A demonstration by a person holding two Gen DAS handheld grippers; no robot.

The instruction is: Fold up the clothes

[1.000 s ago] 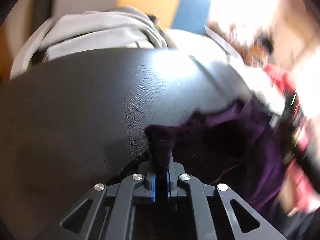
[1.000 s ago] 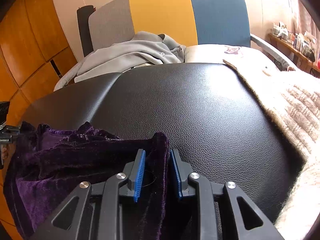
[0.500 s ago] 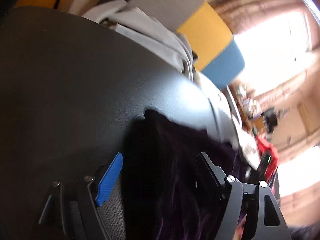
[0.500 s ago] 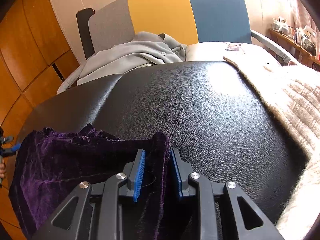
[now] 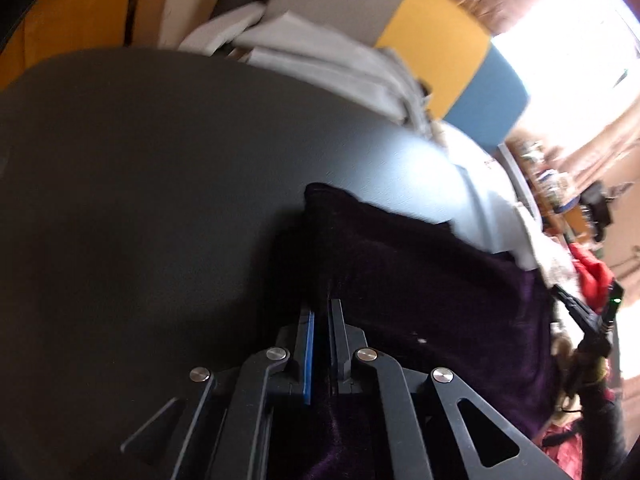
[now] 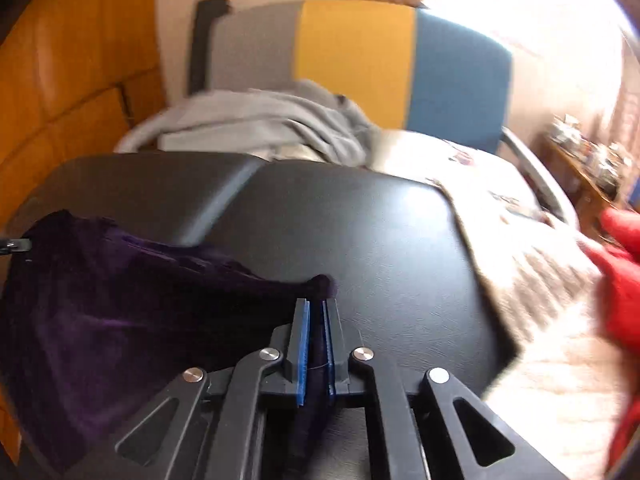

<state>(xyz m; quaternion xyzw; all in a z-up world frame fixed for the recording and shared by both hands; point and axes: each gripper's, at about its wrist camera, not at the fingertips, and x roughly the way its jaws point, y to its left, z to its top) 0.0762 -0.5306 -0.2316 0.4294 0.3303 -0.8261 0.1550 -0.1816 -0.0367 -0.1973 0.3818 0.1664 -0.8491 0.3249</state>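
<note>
Both tongs, left (image 5: 322,312) and right (image 6: 316,312), now pinching purple velvet garment (image 6: 120,312), right previously looser

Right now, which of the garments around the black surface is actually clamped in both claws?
The dark purple velvet garment: its edges are pinched in the left claw and the right claw. The grey garment and the beige knit lie untouched.

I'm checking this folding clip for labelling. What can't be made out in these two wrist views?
- Purple garment: its type and lower part, cut off by the frame edge and the right tongs.
- Cloth inside the left tongs: too dark in the left view.
- Shelf clutter: blurred, small.
- Grey clothes on the chair: motion-blurred.
- Red fabric: cropped at the right edge.
</note>
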